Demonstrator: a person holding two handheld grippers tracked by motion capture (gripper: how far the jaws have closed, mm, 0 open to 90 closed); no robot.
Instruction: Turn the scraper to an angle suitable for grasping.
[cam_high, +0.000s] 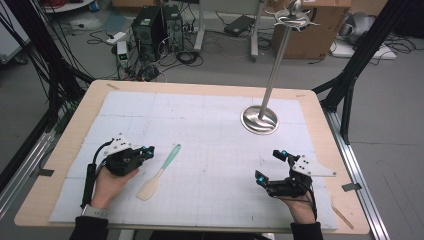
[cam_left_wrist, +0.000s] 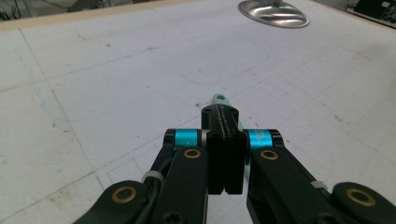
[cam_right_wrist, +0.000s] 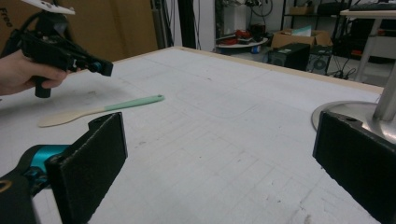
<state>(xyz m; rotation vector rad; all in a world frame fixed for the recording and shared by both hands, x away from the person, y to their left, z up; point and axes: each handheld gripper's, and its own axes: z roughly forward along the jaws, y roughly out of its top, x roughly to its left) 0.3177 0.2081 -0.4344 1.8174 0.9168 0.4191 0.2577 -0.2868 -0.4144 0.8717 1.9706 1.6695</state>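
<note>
From above, the spatula (cam_high: 160, 172) lies on the surface (cam_high: 210, 150) just right of the clenched, empty left claw (cam_high: 148, 150), handle pointing away; the left gripper view shows its handle tip (cam_left_wrist: 219, 99) beyond the jaws; the right gripper view shows the released right claw (cam_right_wrist: 224, 163) well apart.

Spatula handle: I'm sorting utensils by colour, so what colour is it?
The spatula has a mint-green handle and a pale beige blade, clearest in the right gripper view.

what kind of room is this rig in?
Most likely a lab or workshop, not a home: computer towers and loose cables lie on the floor behind the table, with a cardboard box nearby.
</note>
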